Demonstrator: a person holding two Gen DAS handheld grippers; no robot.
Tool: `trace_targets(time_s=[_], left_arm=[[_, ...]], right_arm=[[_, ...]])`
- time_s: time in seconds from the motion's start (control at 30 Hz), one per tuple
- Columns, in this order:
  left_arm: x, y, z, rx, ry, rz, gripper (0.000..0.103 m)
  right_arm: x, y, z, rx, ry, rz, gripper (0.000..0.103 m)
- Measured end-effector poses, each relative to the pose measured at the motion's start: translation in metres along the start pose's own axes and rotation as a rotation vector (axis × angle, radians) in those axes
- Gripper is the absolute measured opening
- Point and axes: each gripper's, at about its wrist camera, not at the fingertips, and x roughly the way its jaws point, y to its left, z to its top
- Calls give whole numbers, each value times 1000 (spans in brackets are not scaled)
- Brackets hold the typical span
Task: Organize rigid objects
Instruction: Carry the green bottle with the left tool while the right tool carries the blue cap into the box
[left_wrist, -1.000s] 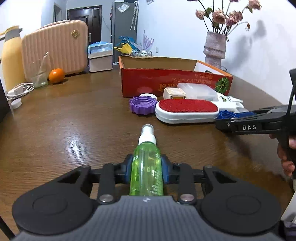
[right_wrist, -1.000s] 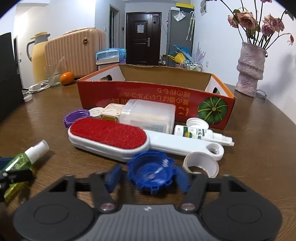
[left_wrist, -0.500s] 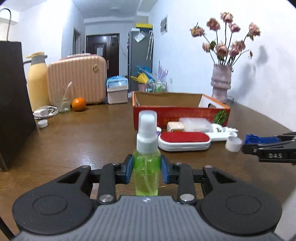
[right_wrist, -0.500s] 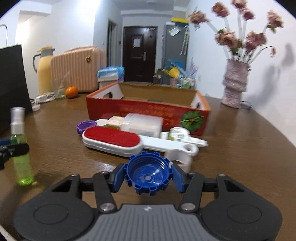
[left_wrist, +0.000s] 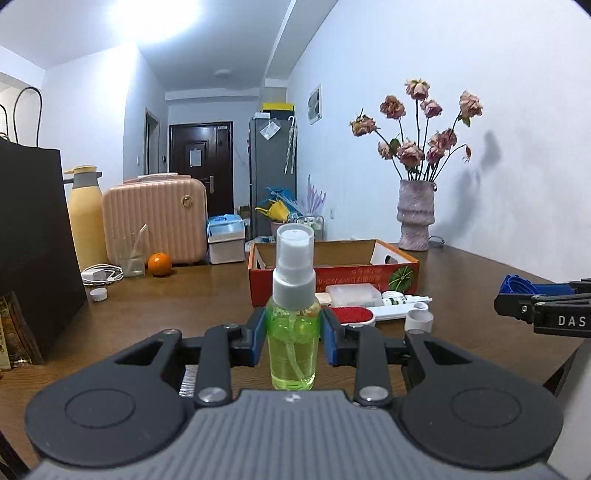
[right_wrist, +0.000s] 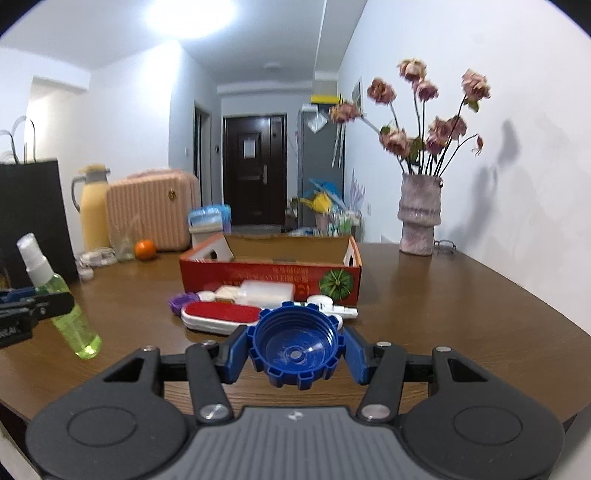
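Observation:
My left gripper (left_wrist: 293, 339) is shut on a green spray bottle (left_wrist: 293, 332) with a white pump, held upright above the table; the bottle also shows in the right wrist view (right_wrist: 61, 302). My right gripper (right_wrist: 295, 350) is shut on a blue ridged bottle cap (right_wrist: 295, 349), held above the table, open side toward the camera. It shows at the right edge of the left wrist view (left_wrist: 517, 286). The red cardboard box (right_wrist: 269, 273) stands open farther back. In front of it lie a red lint brush (right_wrist: 221, 314), a clear plastic case (right_wrist: 267, 290) and a purple lid (right_wrist: 183, 301).
A white ring (left_wrist: 418, 319) and a small white bottle (left_wrist: 402, 297) lie by the brush. A vase of dried flowers (right_wrist: 419, 221) stands at the back right. A black bag (left_wrist: 33, 251), yellow thermos (left_wrist: 86, 218), pink case (left_wrist: 155, 218), glass and orange (left_wrist: 159, 264) stand at the left.
Both grippers have lifted off the table with their objects. The spray bottle went from lying flat to upright, and the blue cap rose from beside the lint brush.

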Motion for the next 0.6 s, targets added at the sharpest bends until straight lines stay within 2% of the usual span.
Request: trace_targets(time_s=[0.17, 0.3, 0.47, 0.6], left_arm=[[-3, 0, 4, -7, -18, -12, 31], [15, 2, 17, -20, -15, -32, 31], [64, 9, 51, -22, -9, -52, 31], [123, 17, 80, 8, 41, -73, 31]], right_arm=[[-22, 2, -2, 0, -35, 0, 53], [-13, 1, 4, -5, -41, 6, 53], [21, -5, 27, -17, -33, 49, 53], [60, -14, 62, -35, -44, 90, 53]])
